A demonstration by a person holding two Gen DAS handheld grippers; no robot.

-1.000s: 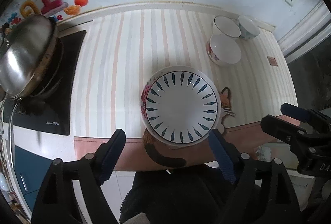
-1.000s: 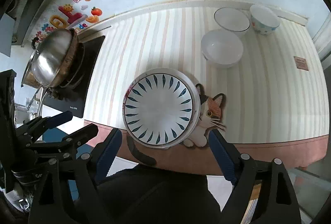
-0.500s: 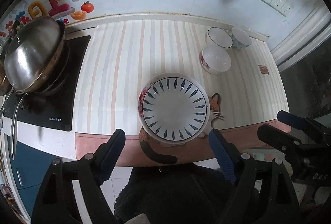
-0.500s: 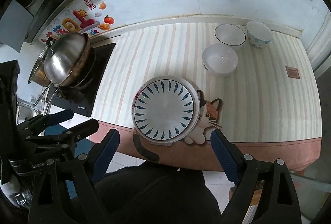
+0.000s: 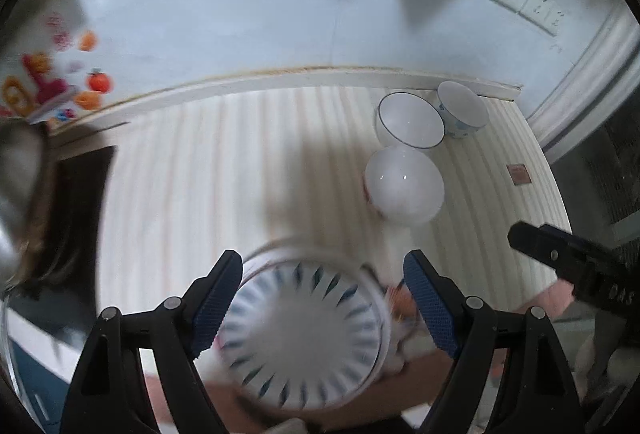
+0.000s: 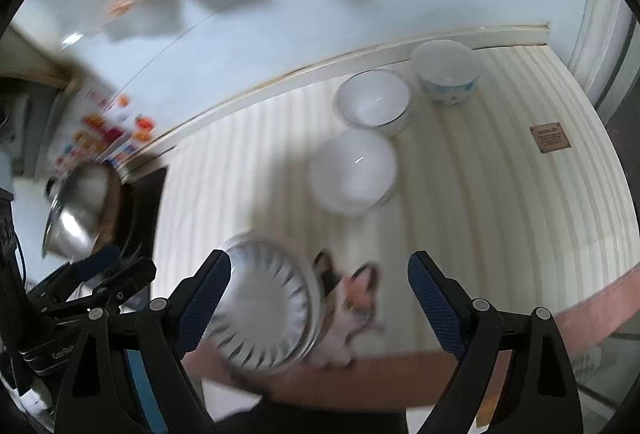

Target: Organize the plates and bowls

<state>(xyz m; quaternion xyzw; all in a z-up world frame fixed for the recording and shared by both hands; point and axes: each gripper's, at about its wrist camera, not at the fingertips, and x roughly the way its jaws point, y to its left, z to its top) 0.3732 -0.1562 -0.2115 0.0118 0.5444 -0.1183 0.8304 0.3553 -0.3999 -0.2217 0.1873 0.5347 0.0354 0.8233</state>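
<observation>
Partial letters "DAS" on the right tool (image 5: 576, 270), brown counter label (image 6: 550, 138) illegible

Motion blur smears the leaf-pattern plate (image 5: 304, 338); cat print (image 6: 356, 298) partly covered at its three o'clock; steel pot (image 5: 16, 193) cut off, nine o'clock.

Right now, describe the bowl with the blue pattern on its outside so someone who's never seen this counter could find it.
Start at the striped counter and follow it to the back wall's far right corner, where three bowls cluster. The patterned bowl stands rearmost and rightmost, against the wall ledge. Unlike the dark-rimmed bowl and the plain white bowl, it carries a blue print around its outside.
</observation>
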